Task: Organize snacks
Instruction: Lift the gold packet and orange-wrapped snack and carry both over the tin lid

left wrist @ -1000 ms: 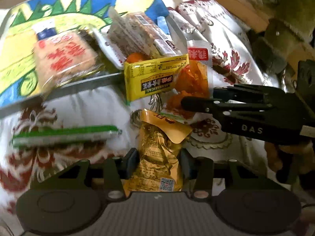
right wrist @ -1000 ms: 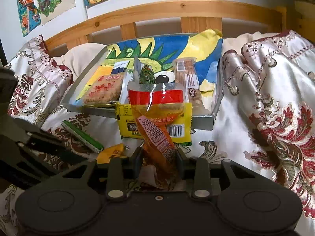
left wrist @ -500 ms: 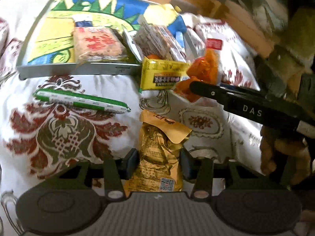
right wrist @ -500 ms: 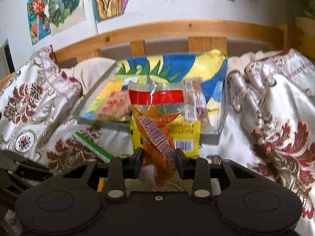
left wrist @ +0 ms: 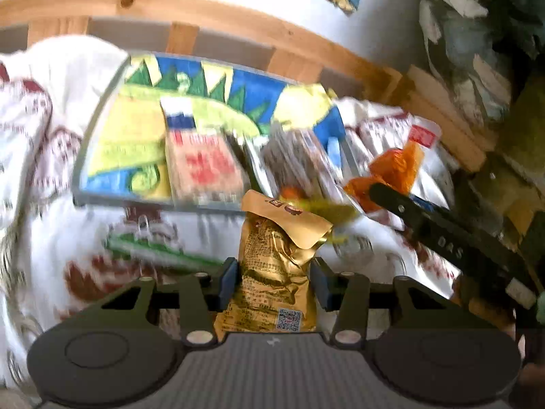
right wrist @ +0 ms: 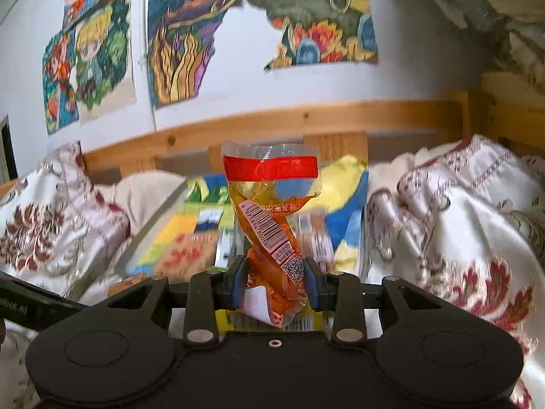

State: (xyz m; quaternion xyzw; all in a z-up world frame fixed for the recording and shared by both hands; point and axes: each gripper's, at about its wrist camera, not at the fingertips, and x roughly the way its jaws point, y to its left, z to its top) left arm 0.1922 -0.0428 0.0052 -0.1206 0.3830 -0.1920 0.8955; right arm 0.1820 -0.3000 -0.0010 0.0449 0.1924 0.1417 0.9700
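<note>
Bed [left wrist: 41, 225] with a white and red flowered cover, wooden headboard [right wrist: 306, 119] behind, painted pictures [right wrist: 184, 34] on the wall above

Tray [left wrist: 102, 143] with a bright painted floor lying on the cover near the headboard; already in it a pink and red packet [left wrist: 201, 167] and a long brown biscuit pack [left wrist: 299, 163], both blurred

Left gripper [left wrist: 274, 284] closed on a gold packet [left wrist: 276, 272], pads pressing its lower half, top flap folded over and standing free above the cover

Right gripper [right wrist: 274, 284] clamped on an orange pouch [right wrist: 272, 225] with a red band at the top, pouch twisted at the waist, barcode facing the camera; seen from the left view out to the right of the tray and above the cover

Green stick pack [left wrist: 160, 248] lying loose on the cover just in front of the tray; a yellow packet [right wrist: 235, 320] glimpsed under the right gripper, mostly hidden

Likely step in hand: carrying both held snacks over to the tray

To do it well: clear the near rim before lowering, one packet at a time to keep the two grippers apart; aim for bare floor at the left of the tray, not on top of the packs already there; lay each flat before letting go, since both bags are limp and held low, so prone to flop; avoid squeezing harder on the pouch, already twisted
</note>
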